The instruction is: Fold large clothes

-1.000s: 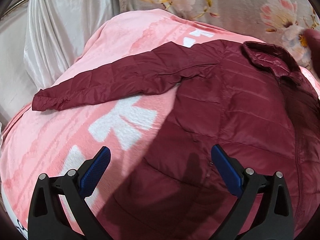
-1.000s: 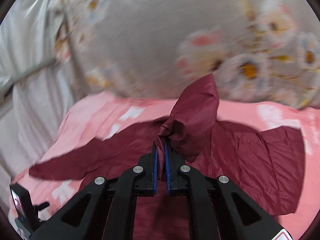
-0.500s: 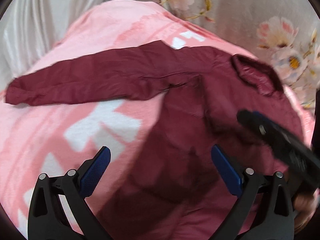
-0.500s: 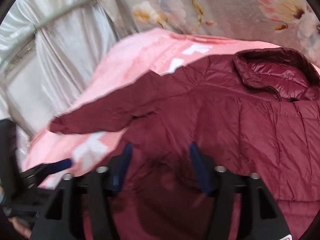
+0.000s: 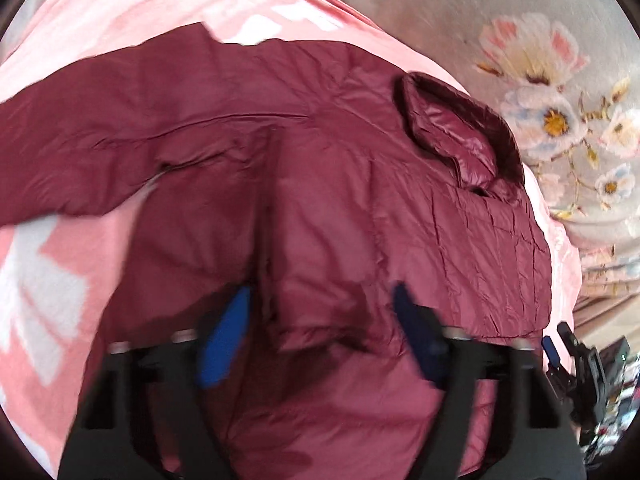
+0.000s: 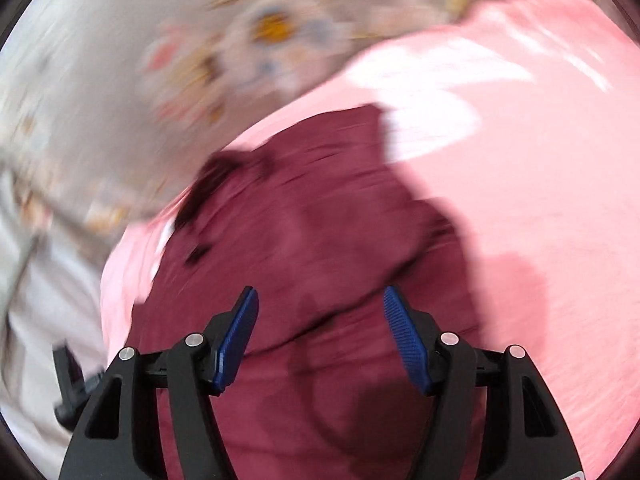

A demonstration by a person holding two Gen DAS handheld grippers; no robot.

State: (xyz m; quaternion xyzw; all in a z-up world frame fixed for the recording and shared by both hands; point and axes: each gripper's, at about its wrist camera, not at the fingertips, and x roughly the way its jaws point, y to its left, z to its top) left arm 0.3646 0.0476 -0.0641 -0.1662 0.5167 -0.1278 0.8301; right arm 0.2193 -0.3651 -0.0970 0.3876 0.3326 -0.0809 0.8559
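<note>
A maroon quilted jacket (image 5: 360, 208) lies spread on a pink blanket (image 5: 60, 272). Its collar (image 5: 460, 136) points to the upper right and one sleeve (image 5: 100, 136) stretches left. My left gripper (image 5: 320, 328) is open and empty, low over the jacket's body. In the blurred right wrist view the jacket (image 6: 320, 240) fills the middle. My right gripper (image 6: 320, 332) is open and empty just above it. The right gripper also shows at the far right edge of the left wrist view (image 5: 568, 356).
A grey floral cloth (image 5: 540, 80) lies beyond the blanket by the collar. The pink blanket (image 6: 540, 160) extends to the right of the jacket. Pale fabric (image 6: 40, 300) hangs at the left. The other gripper's tip (image 6: 72, 384) shows at lower left.
My right gripper let go of the jacket's fold, opened, and swung over to the right side. My left gripper has moved in closer over the jacket's body and stayed open.
</note>
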